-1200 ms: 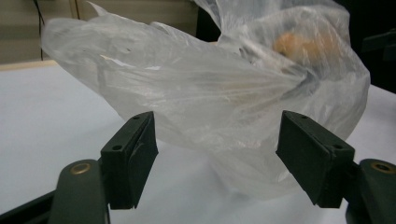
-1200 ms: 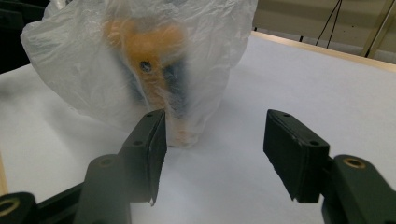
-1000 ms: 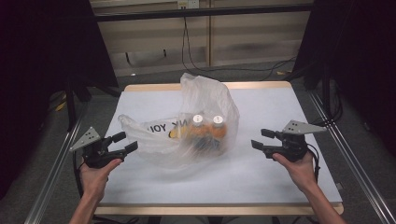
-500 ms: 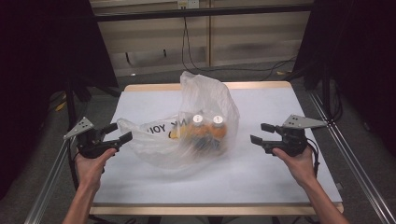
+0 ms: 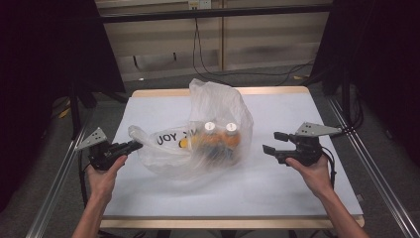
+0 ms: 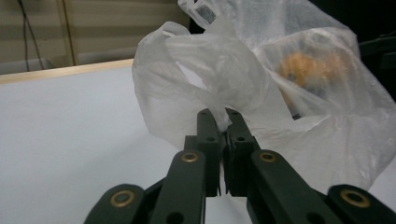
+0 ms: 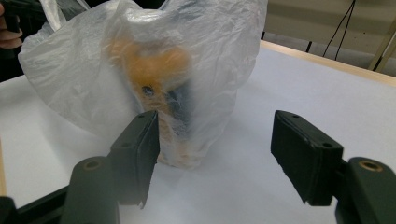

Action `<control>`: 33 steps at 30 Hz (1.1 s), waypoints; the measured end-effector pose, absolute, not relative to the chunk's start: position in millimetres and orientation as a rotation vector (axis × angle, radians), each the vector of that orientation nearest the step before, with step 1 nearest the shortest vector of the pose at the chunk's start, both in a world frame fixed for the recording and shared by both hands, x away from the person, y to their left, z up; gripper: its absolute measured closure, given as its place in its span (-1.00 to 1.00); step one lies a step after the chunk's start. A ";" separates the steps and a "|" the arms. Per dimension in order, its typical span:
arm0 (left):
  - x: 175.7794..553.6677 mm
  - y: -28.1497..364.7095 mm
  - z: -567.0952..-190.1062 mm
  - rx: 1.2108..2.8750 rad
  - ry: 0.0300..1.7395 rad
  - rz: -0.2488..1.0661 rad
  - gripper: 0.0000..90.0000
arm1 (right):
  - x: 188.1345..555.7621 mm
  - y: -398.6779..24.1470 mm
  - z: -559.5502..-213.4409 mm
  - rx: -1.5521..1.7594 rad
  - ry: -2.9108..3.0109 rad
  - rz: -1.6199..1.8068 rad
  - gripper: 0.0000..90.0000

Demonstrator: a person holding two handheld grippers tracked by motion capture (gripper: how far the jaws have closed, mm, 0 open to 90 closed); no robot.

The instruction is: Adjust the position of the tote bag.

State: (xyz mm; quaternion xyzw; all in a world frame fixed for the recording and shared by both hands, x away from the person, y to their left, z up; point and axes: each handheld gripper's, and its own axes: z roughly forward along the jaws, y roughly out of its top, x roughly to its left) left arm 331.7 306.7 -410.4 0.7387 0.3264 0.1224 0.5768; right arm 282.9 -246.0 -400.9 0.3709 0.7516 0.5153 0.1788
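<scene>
A thin clear plastic bag (image 5: 213,109) with black lettering lies in the middle of the white table (image 5: 307,109). Inside it are orange bottles (image 5: 218,141) with white caps. My left gripper (image 5: 134,145) is at the bag's left end; its jaws have just closed and are shut on the bag's twisted handle (image 6: 205,79). In the left gripper view the gripper (image 6: 217,116) pinches the film between its pads. My right gripper (image 5: 272,142) hovers just right of the bag. Its jaws have just been opening, and the gripper (image 7: 215,119) stands open with nothing between them. The bag (image 7: 140,46) is a little ahead of it.
The table's wooden edge (image 5: 237,90) runs along the far side, with metal rails (image 5: 381,168) at both sides. Dark curtains and cables stand behind. Bare white tabletop lies in front of the bag and to its right.
The left jaws, open before, are now shut on the bag's handle at the left end. The right gripper has hardly moved.
</scene>
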 end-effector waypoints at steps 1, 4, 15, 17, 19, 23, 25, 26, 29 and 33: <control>331.7 306.7 -410.4 1.729 0.764 0.287 0.98 | 282.9 -246.0 -400.9 1.049 2.125 1.457 -0.28; 328.5 303.0 -406.5 1.730 0.733 0.285 0.98 | 283.6 -246.2 -400.6 1.049 2.128 1.459 -0.28; 322.5 299.0 -394.7 1.724 0.682 0.304 0.99 | 304.0 -231.3 -382.6 1.013 2.138 1.478 -0.31; 320.4 299.3 -391.0 1.701 0.669 0.296 0.99 | 311.1 -224.6 -375.6 0.993 2.157 1.464 -0.32; 317.8 299.7 -385.9 1.696 0.656 0.308 0.99 | 317.6 -218.6 -369.0 0.975 2.161 1.464 -0.33; 312.2 294.1 -376.7 1.682 0.620 0.315 0.99 | 329.5 -209.4 -357.3 0.956 2.154 1.468 -0.35; 309.7 290.5 -372.2 1.691 0.594 0.321 0.99 | 334.9 -205.3 -352.7 0.951 2.150 1.475 -0.37; 308.7 288.8 -369.9 1.693 0.582 0.329 0.99 | 337.6 -203.4 -350.9 0.945 2.147 1.471 -0.38; 305.3 282.8 -363.2 1.692 0.552 0.334 0.99 | 345.6 -199.3 -346.7 0.940 2.155 1.459 -0.40; 304.0 278.8 -358.6 1.681 0.518 0.315 0.99 | 355.6 -198.1 -343.3 0.950 2.155 1.443 -0.42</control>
